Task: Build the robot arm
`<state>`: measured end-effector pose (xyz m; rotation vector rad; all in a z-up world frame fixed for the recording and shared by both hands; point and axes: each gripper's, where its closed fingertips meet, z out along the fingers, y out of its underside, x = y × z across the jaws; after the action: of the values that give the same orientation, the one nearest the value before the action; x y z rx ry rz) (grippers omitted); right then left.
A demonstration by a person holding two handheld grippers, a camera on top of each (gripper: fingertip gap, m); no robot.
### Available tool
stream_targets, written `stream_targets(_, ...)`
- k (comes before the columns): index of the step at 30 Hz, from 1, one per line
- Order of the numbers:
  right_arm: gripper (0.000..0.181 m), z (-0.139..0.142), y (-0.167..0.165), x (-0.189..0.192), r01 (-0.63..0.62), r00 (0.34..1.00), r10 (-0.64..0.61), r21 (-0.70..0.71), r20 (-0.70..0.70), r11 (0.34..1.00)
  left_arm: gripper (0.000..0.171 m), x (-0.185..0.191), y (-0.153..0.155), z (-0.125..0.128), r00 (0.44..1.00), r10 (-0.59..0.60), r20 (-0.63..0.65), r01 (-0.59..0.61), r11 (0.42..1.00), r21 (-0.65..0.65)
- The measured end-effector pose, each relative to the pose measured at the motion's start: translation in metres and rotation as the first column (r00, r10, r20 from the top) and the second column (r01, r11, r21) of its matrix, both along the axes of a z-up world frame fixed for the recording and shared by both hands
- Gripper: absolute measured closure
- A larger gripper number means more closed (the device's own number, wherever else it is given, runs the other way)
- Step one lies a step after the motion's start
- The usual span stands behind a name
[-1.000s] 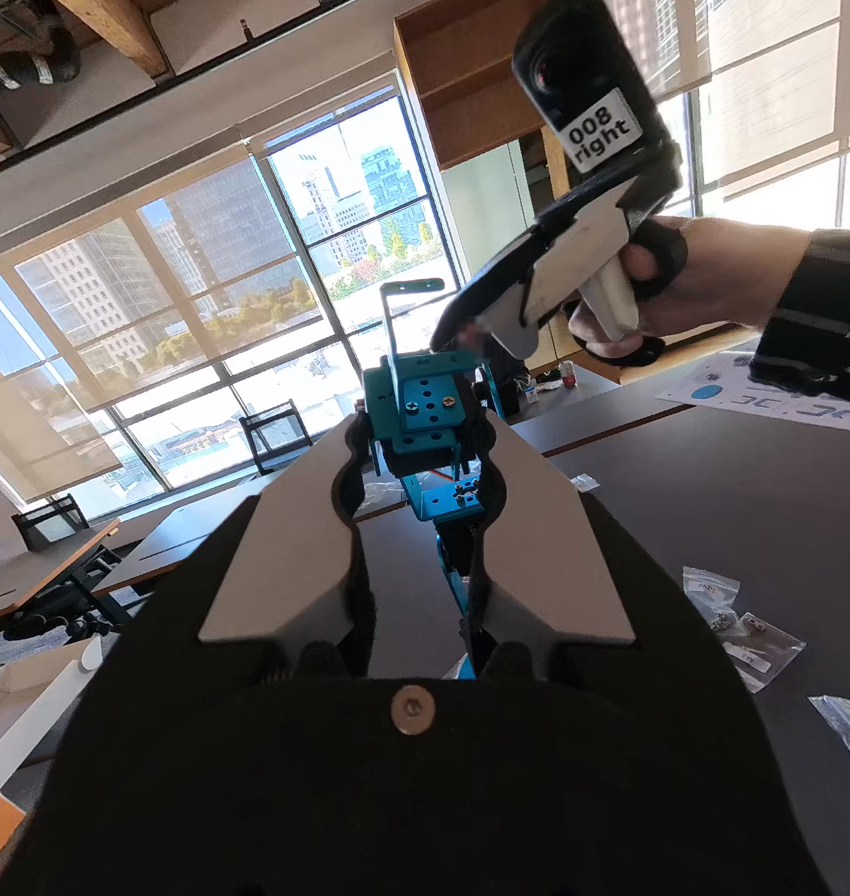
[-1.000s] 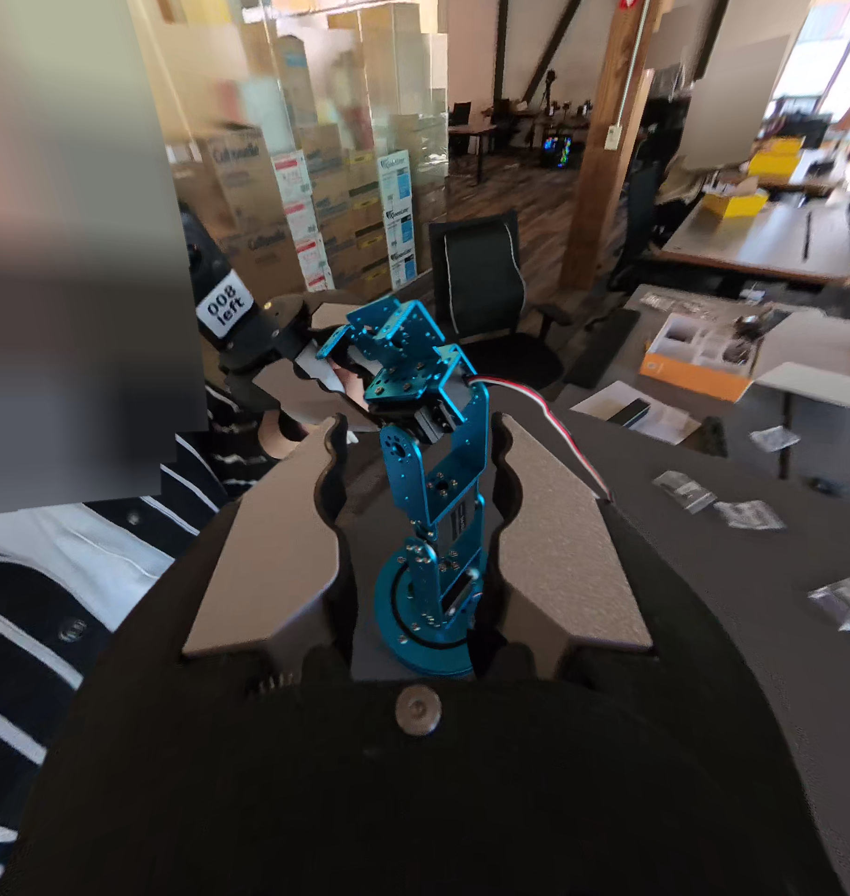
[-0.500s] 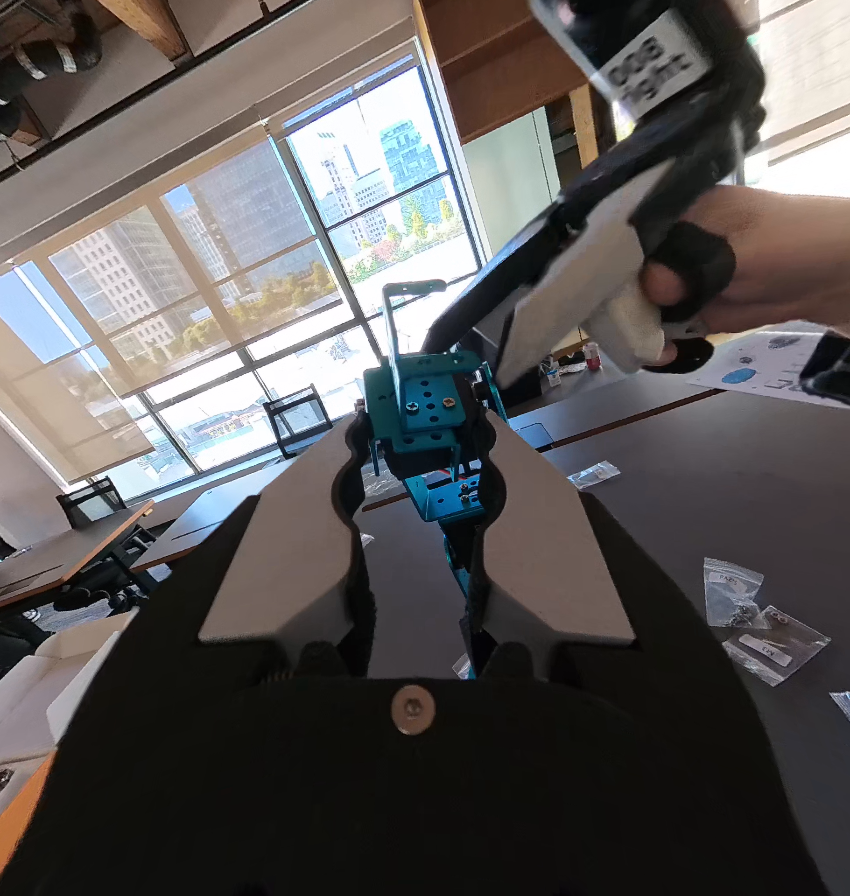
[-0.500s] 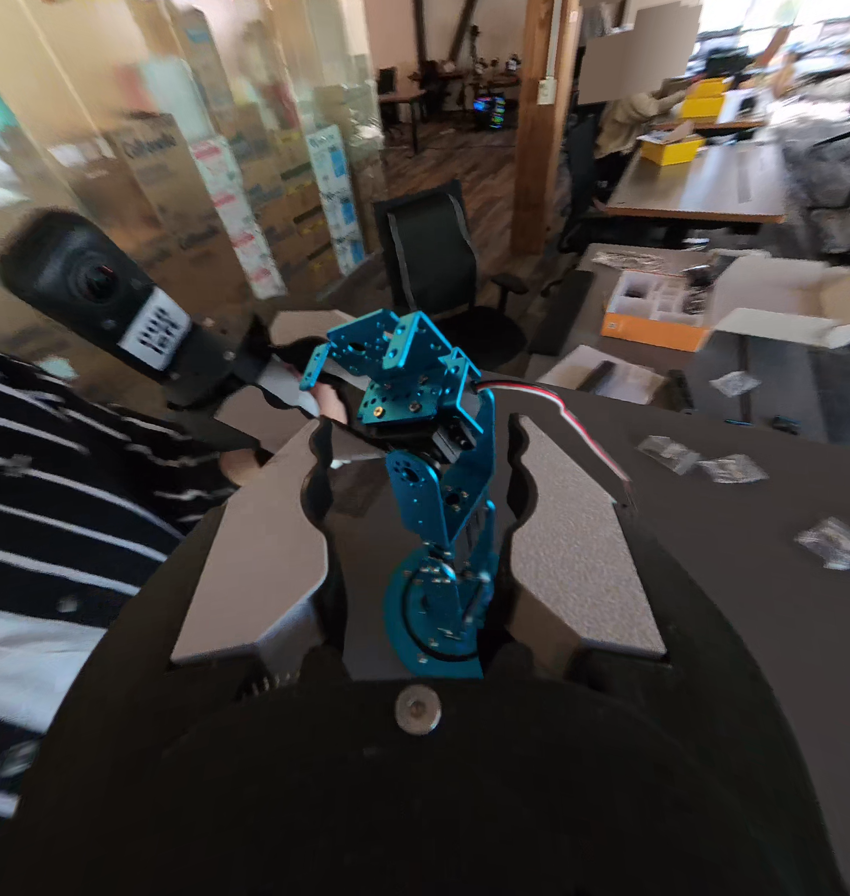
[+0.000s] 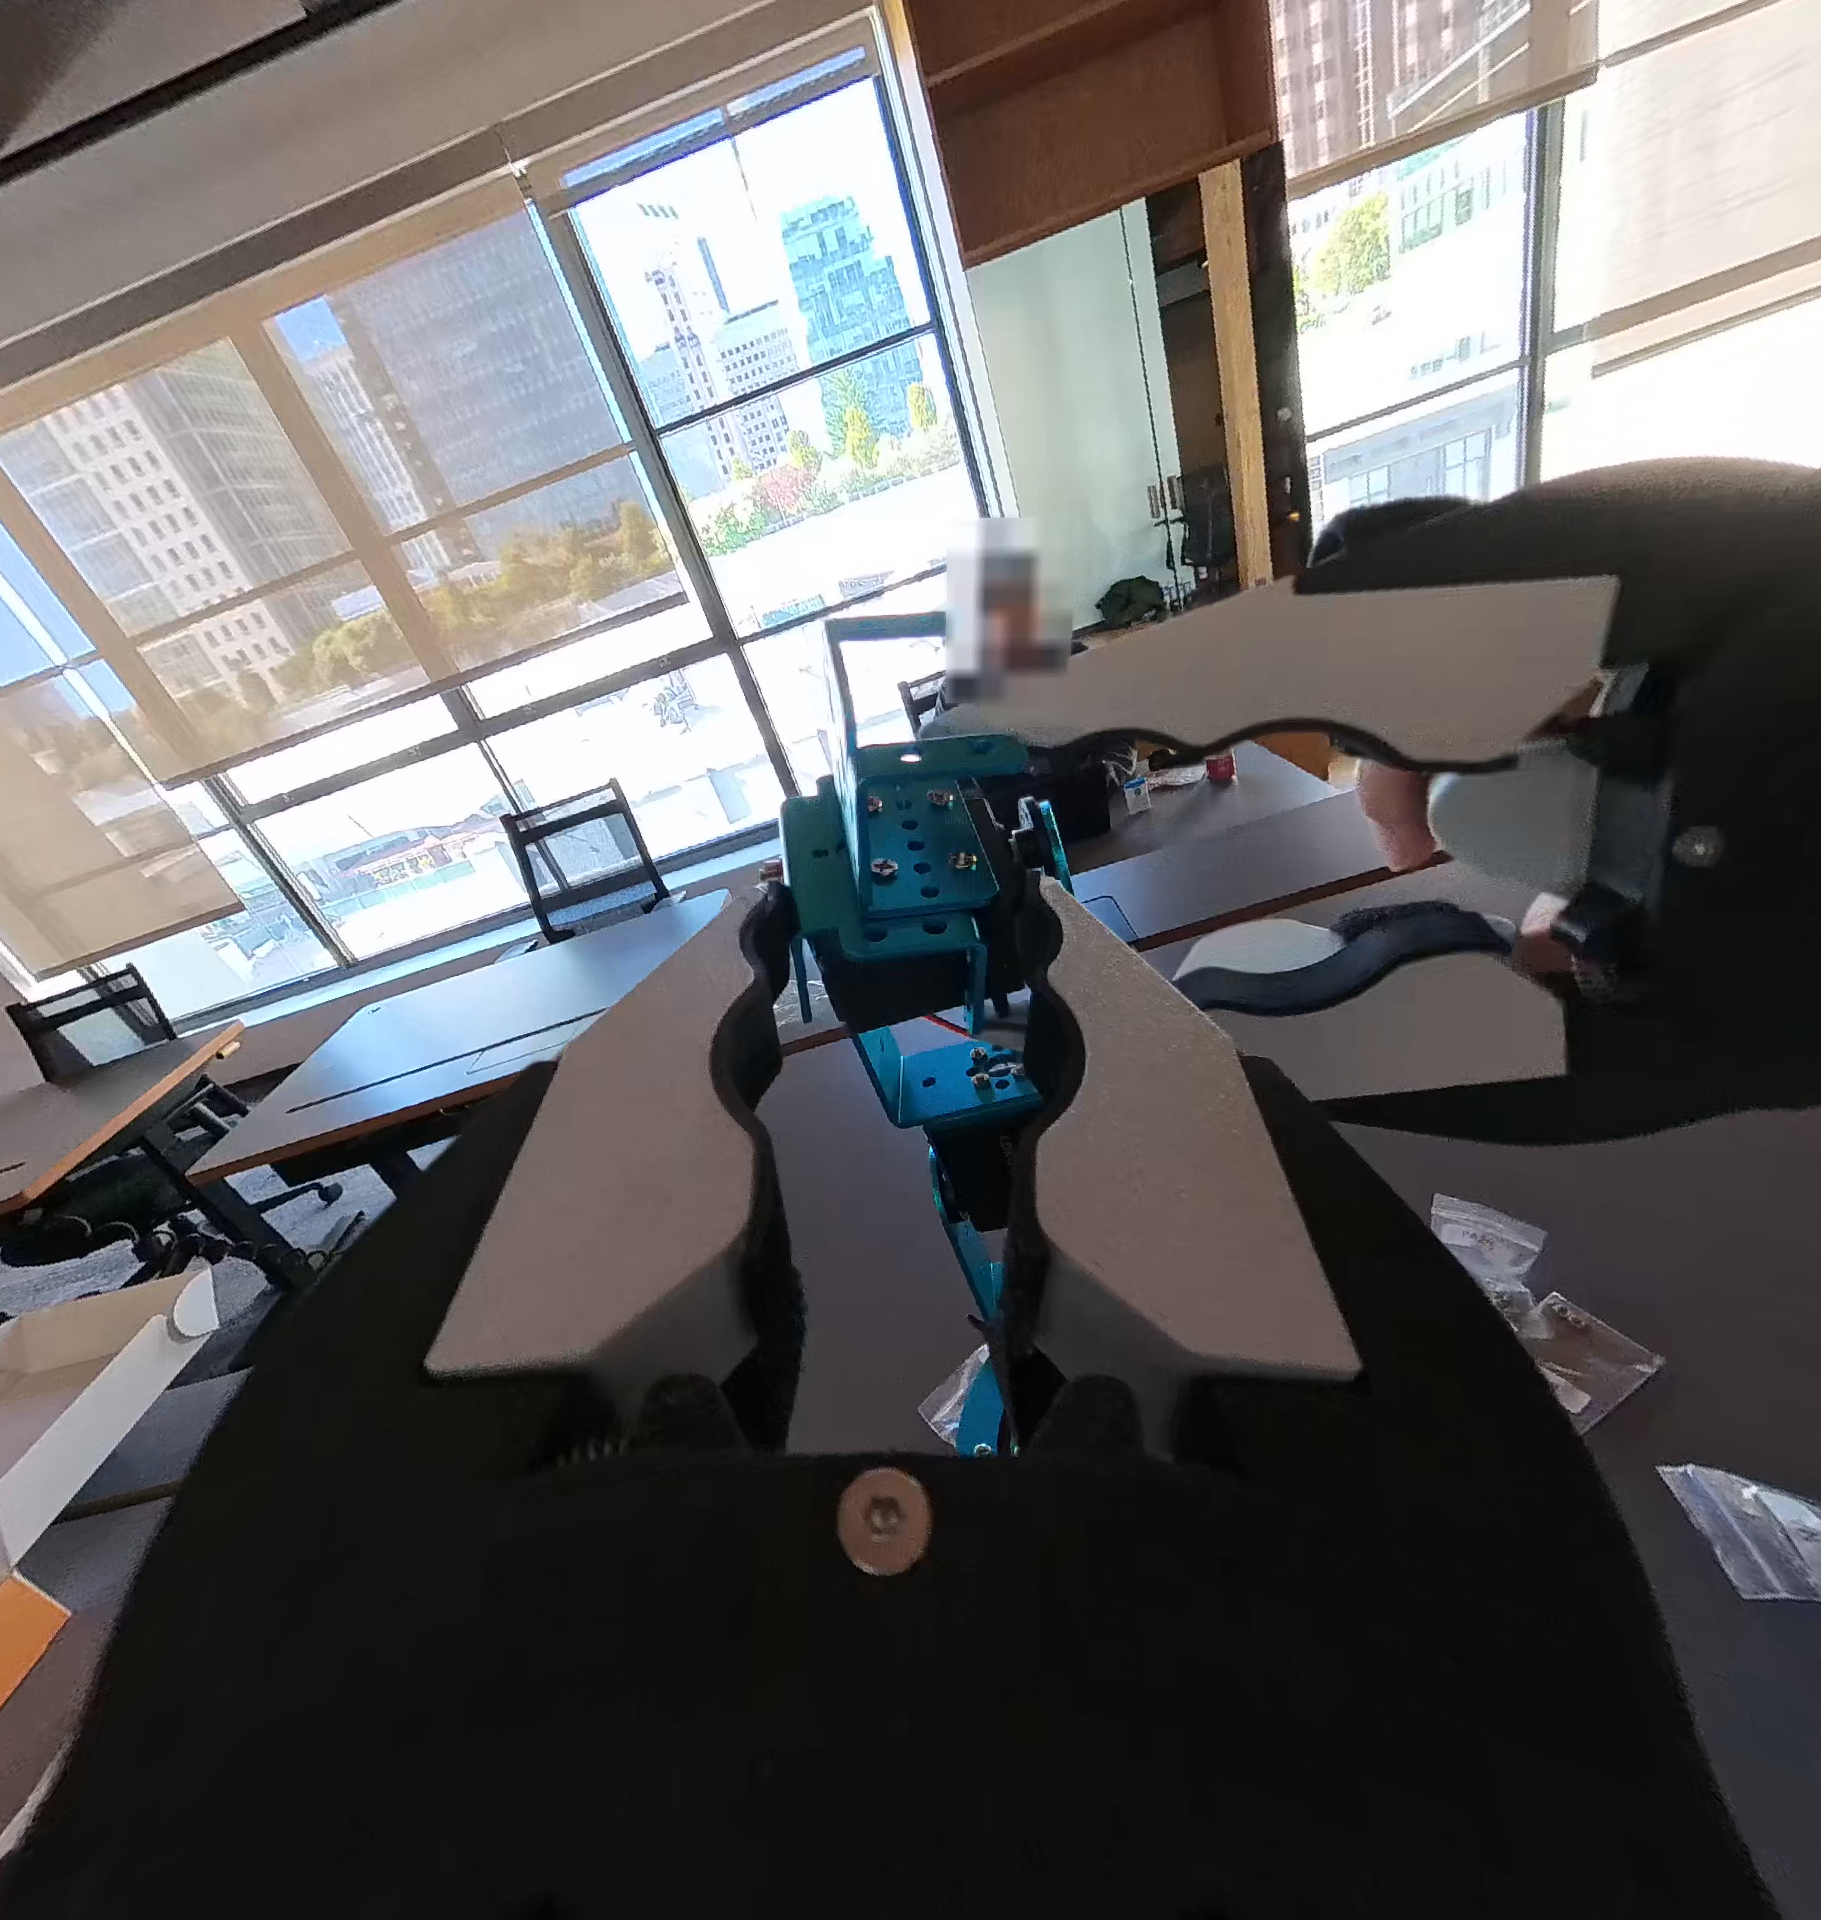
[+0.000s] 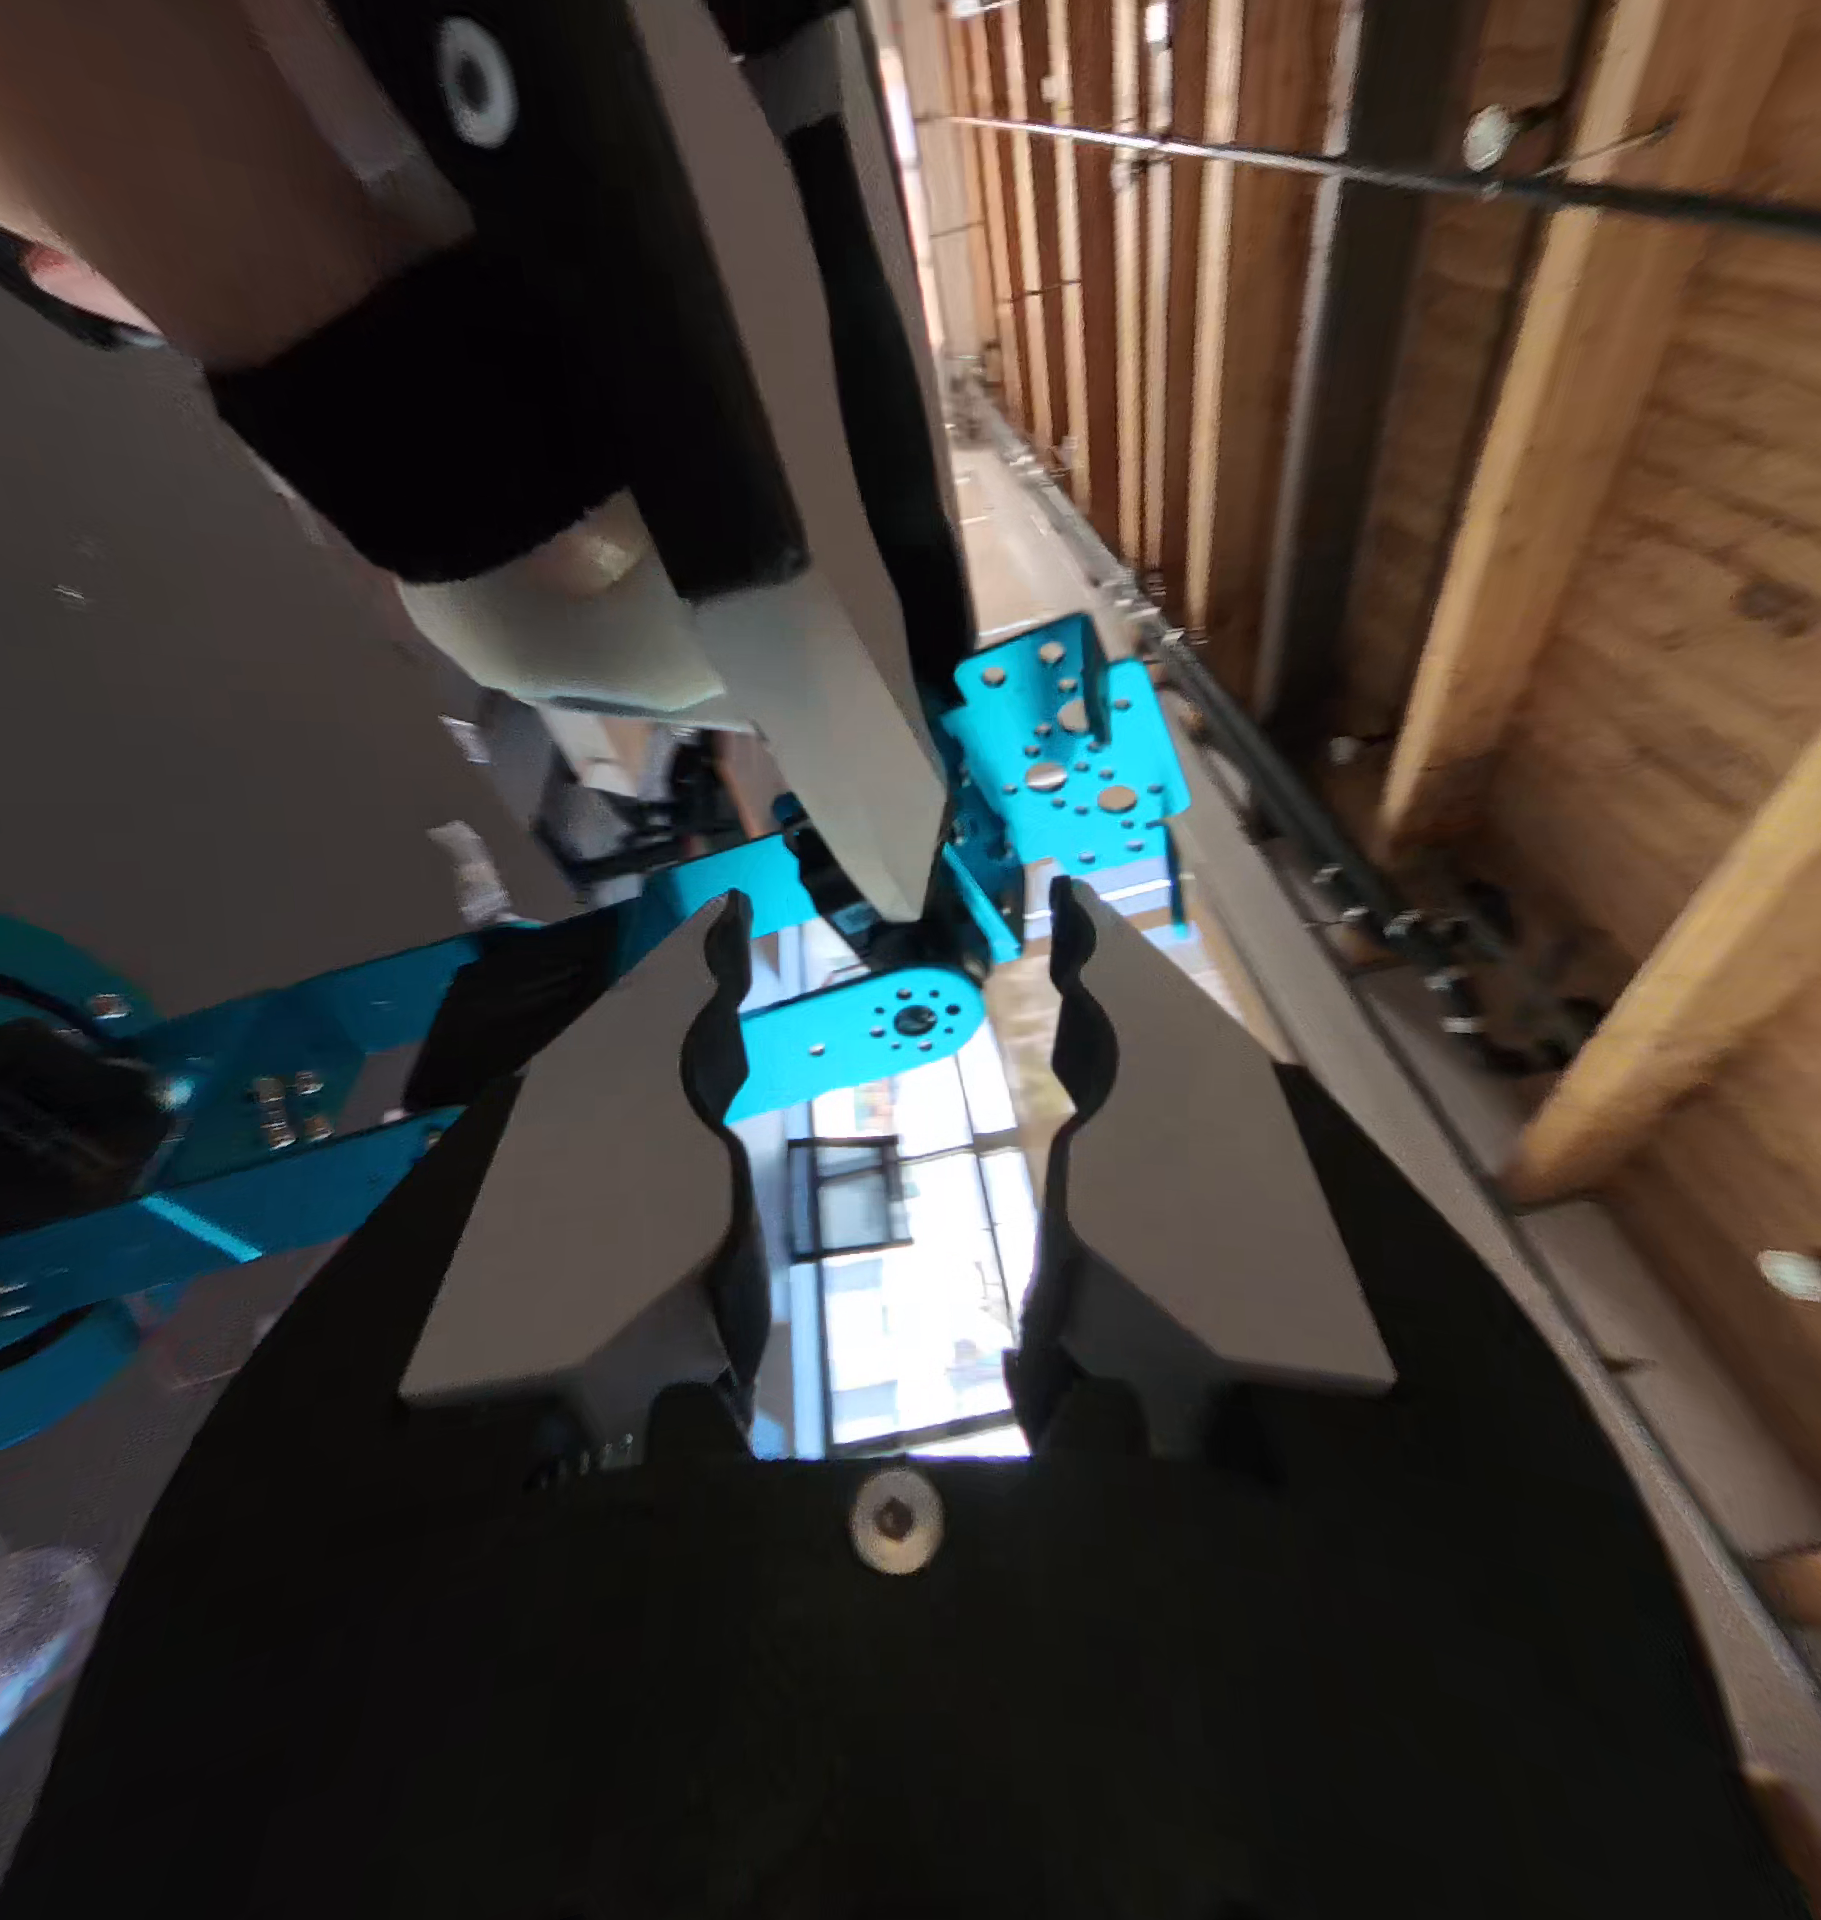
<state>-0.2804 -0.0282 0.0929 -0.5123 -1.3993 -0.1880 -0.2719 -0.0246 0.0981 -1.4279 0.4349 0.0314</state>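
A blue metal robot arm (image 5: 916,862) with black servos stands on the dark table (image 5: 1508,1195). My left gripper (image 5: 901,904) is shut on the arm's top bracket. My right gripper (image 5: 1082,842) is turned on its side, held in a hand at the right, open, with its fingers pointing at the same bracket. In the right wrist view the arm (image 6: 864,1023) runs in from its round base at the left. My right gripper (image 6: 895,904) is open and empty just short of the joint. The left gripper (image 6: 921,779) comes in from the top, clamped on the bracket.
Clear plastic bags of small parts (image 5: 1571,1340) lie on the table at the right, with another (image 5: 1779,1538) nearer. A white and orange open box (image 5: 54,1403) is at the left. Desks and chairs stand by the windows. Wooden ceiling beams (image 6: 1612,623) fill the right wrist view. Both grippers' tips are close together, under 4 cm apart.
My right gripper has dropped from above the arm to bracket height, rolled onto its side and closed in; its view swung from the table to the ceiling. The left gripper kept its hold.
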Motion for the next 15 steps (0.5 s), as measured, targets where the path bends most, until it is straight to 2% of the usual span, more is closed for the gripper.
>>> stream_targets(3, 0.138, -0.002, -0.002, -0.005, 0.029, 1.0, -0.03, 0.103, 0.008, 0.994, 0.129, 0.0, 0.0, 0.0, 1.0, 0.005, -0.001, -0.005, 1.0, -0.01)
stream_targets(7, 0.144, 0.001, 0.004, -0.008, 0.113, 0.994, -0.11, 0.218, -0.025, 0.969, 0.13, 0.0, 0.0, -0.001, 1.0, 0.014, -0.009, -0.015, 1.0, -0.024)
stream_targets(15, 0.153, 0.006, 0.001, -0.009, 0.08, 0.996, -0.071, 0.165, -0.06, 0.983, 0.129, 0.002, -0.002, 0.002, 1.0, -0.011, 0.029, 0.012, 1.0, -0.02)
